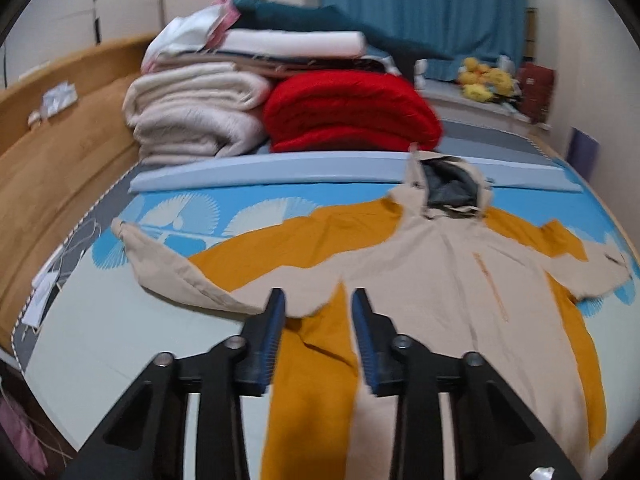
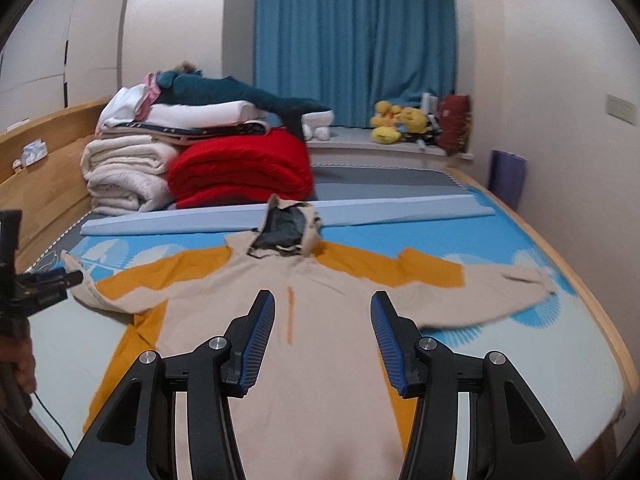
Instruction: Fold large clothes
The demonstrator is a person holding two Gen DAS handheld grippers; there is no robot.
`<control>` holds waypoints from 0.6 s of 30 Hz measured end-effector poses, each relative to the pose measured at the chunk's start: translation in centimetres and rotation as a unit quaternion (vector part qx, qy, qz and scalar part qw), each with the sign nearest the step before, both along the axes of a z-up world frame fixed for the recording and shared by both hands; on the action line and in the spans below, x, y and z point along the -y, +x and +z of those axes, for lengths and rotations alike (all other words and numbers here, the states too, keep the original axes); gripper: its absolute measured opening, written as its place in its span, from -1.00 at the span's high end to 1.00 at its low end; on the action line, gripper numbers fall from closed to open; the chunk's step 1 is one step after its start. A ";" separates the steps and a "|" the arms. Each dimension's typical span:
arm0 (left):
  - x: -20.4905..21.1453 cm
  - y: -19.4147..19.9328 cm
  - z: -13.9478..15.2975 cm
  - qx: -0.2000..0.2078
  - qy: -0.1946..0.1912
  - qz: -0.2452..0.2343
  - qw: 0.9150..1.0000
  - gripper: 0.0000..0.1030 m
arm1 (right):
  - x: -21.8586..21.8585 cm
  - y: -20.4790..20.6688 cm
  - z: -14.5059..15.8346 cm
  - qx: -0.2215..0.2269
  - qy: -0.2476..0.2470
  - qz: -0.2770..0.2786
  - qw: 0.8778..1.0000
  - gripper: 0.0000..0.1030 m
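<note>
Two grippers hang over your bed [image 2: 560, 264], and both are released with nothing between their fingers. Largest in view is the bed itself, its blue and pale patterned cover [image 1: 120, 352] running from the wooden headboard [image 1: 60, 152] on your left toward the blue curtain [image 2: 352, 40] at the far wall. Spread flat on that cover lies the hooded jacket [image 2: 320, 320], beige down the middle with mustard panels at the sides, front up, sleeves stretched out to either side and the grey-lined hood [image 2: 286, 228] pointing away from you against a long light-blue folded strip [image 2: 400, 208]. Behind that strip you have a pile of folded bedding: a red blanket [image 2: 240, 172] beside a cream one [image 2: 124, 176], with white and teal pieces stacked above. Yellow plush toys [image 2: 396, 120] sit on the ledge by the curtain. Your left gripper [image 1: 318, 300] hovers over the jacket's left side near the armpit, fingers moderately parted. Your right gripper [image 2: 322, 304] sits above the chest, fingers spread wider, just right of the orange zipper [image 2: 290, 312].
</note>
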State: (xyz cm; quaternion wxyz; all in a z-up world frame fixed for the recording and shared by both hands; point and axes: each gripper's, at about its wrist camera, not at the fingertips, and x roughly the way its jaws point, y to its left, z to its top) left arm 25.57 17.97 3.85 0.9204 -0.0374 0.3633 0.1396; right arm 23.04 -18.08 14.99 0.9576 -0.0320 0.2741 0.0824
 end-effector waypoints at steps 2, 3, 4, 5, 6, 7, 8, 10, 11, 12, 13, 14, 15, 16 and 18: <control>-2.0 1.6 -0.6 -0.003 0.002 0.021 1.000 0.55 | -1.8 2.7 0.2 -0.005 -0.004 0.012 1.000 0.01; -3.2 2.4 -1.0 -0.006 0.000 0.032 0.999 0.56 | -2.4 3.7 0.1 -0.006 -0.001 0.017 1.000 0.01; -4.3 3.1 -1.4 -0.009 -0.003 0.043 0.999 0.56 | -3.2 5.0 0.0 -0.008 0.005 0.027 1.000 0.02; -5.3 3.6 -1.8 -0.011 -0.006 0.052 0.999 0.56 | -3.9 6.2 -0.2 -0.009 0.012 0.038 0.999 0.04; -6.4 4.2 -2.4 -0.014 -0.011 0.062 0.998 0.56 | -4.2 6.9 -0.4 -0.006 0.017 0.043 0.999 0.12; -7.6 4.7 -3.0 -0.018 -0.015 0.074 0.997 0.56 | -4.6 7.5 -0.7 -0.001 0.020 0.049 0.999 0.28; -8.6 5.1 -3.5 -0.022 -0.018 0.084 0.996 0.56 | -4.8 7.9 -1.3 0.006 0.026 0.055 0.998 0.38; -10.9 6.2 -4.8 -0.031 -0.019 0.109 0.993 0.56 | -5.0 8.5 -2.3 0.006 0.031 0.051 0.998 0.80; -12.2 6.7 -5.5 -0.036 -0.018 0.123 0.992 0.55 | -5.2 9.0 -2.8 -0.003 0.033 0.043 0.999 0.81; -13.6 7.3 -6.2 -0.042 -0.019 0.137 0.989 0.55 | -5.3 9.7 -3.0 -0.012 0.043 0.043 0.998 0.81; -15.0 7.9 -7.0 -0.047 -0.022 0.153 0.987 0.54 | -5.5 10.2 -3.0 -0.016 0.051 0.048 0.997 0.81; -16.0 8.3 -7.5 -0.052 -0.025 0.164 0.985 0.49 | -5.9 10.8 -3.1 -0.018 0.048 0.056 0.997 0.81; -17.3 8.7 -8.3 -0.060 -0.029 0.179 0.982 0.47 | -6.1 11.1 -3.1 -0.019 0.042 0.060 0.997 0.78; -18.7 9.1 -9.2 -0.072 -0.033 0.194 0.978 0.45 | -6.5 11.4 -3.2 -0.023 0.036 0.070 0.997 0.76; -21.2 9.5 -10.3 -0.086 -0.054 0.216 0.971 0.32 | -7.1 12.1 -4.1 -0.041 0.038 0.095 0.994 0.63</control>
